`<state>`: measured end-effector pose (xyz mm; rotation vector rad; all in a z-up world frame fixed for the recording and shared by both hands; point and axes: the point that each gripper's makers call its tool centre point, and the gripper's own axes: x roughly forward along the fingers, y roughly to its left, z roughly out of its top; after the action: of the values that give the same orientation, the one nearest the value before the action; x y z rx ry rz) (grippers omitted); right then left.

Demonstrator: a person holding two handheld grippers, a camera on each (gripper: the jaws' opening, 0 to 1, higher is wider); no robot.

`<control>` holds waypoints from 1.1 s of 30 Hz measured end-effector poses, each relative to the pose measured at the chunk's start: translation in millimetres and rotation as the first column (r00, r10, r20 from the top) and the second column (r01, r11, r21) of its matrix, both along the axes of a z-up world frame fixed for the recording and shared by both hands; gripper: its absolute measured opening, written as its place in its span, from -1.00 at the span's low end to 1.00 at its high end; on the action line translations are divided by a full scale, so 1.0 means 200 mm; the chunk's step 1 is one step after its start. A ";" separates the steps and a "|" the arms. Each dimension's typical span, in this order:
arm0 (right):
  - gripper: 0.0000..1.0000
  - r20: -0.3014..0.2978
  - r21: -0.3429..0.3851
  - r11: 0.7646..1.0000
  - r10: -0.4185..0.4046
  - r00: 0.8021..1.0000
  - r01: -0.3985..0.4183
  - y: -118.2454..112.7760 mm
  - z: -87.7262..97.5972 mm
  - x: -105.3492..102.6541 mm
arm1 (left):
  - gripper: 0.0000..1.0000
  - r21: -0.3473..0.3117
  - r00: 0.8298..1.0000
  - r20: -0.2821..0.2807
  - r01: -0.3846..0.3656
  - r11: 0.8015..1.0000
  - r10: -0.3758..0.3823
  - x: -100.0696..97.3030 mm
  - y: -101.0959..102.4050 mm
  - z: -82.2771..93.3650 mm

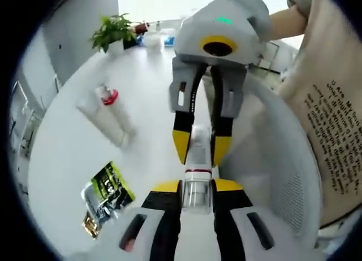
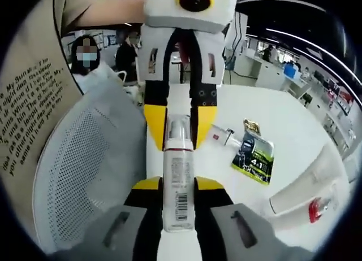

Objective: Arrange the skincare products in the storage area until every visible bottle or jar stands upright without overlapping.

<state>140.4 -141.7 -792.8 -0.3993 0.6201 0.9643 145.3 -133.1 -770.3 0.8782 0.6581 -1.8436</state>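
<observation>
Where white table [image 1: 68, 153] runs bare toward its curved far edge, plenty of room; mesh basket [image 2: 85, 159] close alongside. Held between both, one slim bottle [image 2: 178, 182]: left gripper [image 1: 197, 187] clamped on one end, right gripper [image 2: 176, 199] clamped on the other.

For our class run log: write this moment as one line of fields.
left gripper: shut on bottle | right gripper: shut on bottle | tube: lying on table

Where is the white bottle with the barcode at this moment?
The bottle is held above the white table, gripped at both ends by the left gripper and the right gripper; the mesh basket is beside it.
</observation>
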 end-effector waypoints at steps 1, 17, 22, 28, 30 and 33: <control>-0.61 -0.001 0.005 1.000 -0.006 1.000 0.006 -0.01 0.00 0.00 | -0.65 -0.007 1.000 -0.005 -0.003 1.000 0.003 0.00 0.00 0.00; -0.61 -0.111 0.476 0.825 -0.288 0.951 0.305 -0.09 0.25 0.04 | -0.35 -0.332 0.840 -0.451 -0.471 0.817 0.302 0.19 -0.11 0.35; -0.61 -0.137 0.610 0.718 -0.323 0.937 0.336 -0.08 0.36 0.05 | -0.40 -0.361 0.755 -0.592 -0.563 0.744 0.284 0.20 -0.11 0.44; -0.61 -0.151 0.710 0.624 -0.318 0.936 0.327 -0.05 0.46 0.06 | -0.43 -0.374 0.729 -0.654 -0.544 0.752 0.202 0.13 -0.13 0.51; -0.61 -0.153 0.732 0.601 -0.312 0.938 0.320 -0.04 0.49 0.06 | -0.44 -0.378 0.715 -0.674 -0.550 0.745 0.186 0.12 -0.14 0.54; -0.60 -0.158 0.759 0.568 -0.311 0.937 0.317 -0.02 0.53 0.07 | -0.51 -0.386 0.689 -0.707 -0.565 0.730 0.160 0.10 -0.16 0.58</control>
<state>154.5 -145.8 -686.6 0.4981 0.2067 0.7924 166.2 -165.6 -654.8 -0.3287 0.5588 -1.7618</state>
